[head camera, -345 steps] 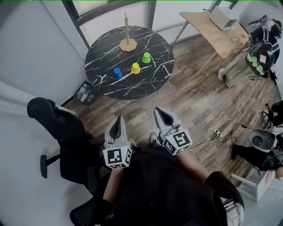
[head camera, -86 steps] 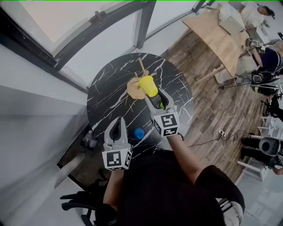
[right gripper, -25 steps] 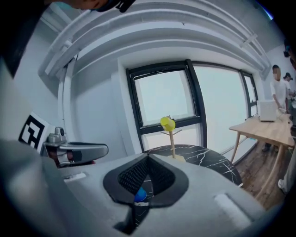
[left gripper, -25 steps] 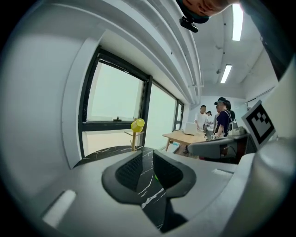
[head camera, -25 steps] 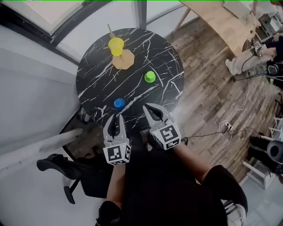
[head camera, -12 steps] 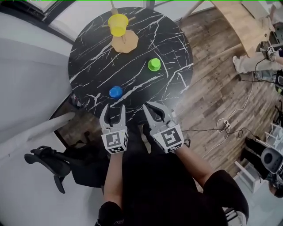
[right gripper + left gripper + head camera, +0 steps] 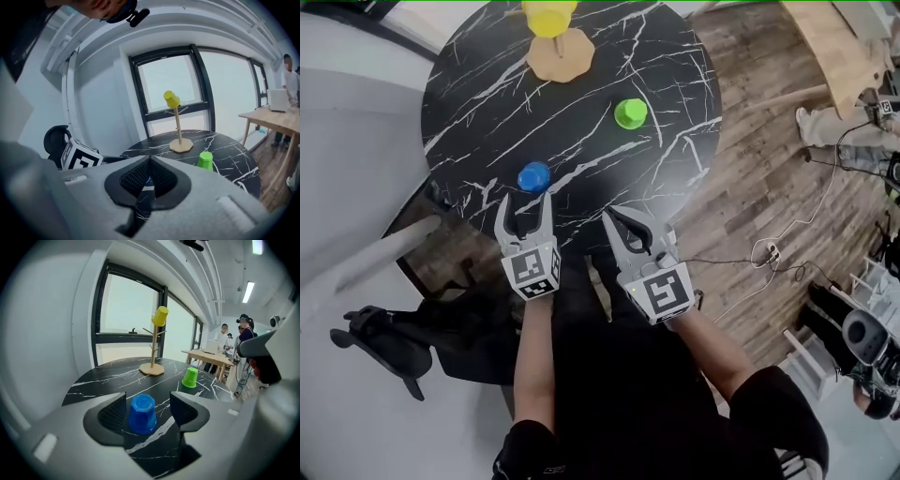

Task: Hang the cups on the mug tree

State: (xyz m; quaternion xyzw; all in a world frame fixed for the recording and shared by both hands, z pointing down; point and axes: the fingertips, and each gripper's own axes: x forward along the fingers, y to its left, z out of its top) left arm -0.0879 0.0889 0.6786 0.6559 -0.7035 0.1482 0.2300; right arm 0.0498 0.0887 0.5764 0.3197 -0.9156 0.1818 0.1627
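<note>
**Three cups, one on the tree, left jaws round the blue one**

Head view: we count one round table (image 7: pixel 478 94), one tree (image 7: pixel 561 56), three cups and two grippers. The tree's base sits at 12 o'clock on the table, and the yellow cup (image 7: pixel 548 17) is above it at the frame's top edge. The green cup (image 7: pixel 630 113) stands upside down at 3 o'clock. The blue cup (image 7: pixel 533 176) stands upside down at 7 o'clock. Both grippers are at the 6 o'clock rim. The left gripper (image 7: pixel 522 202) points at the blue cup, fingertips just beside it. The right gripper (image 7: pixel 626 228) is well apart from every cup.

Left gripper view: its jaws stand spread and have just been opening. The blue cup rests on the table between them, and neither pad presses on it. From that cup we see the tree at 12 o'clock, with the yellow cup tilted on its top, and the green cup at 2 o'clock.

Right gripper view: its jaws are pressed together, pinching nothing. Beyond them the tree with its one cup is at 12 o'clock and the green cup is at 2 o'clock.
</note>
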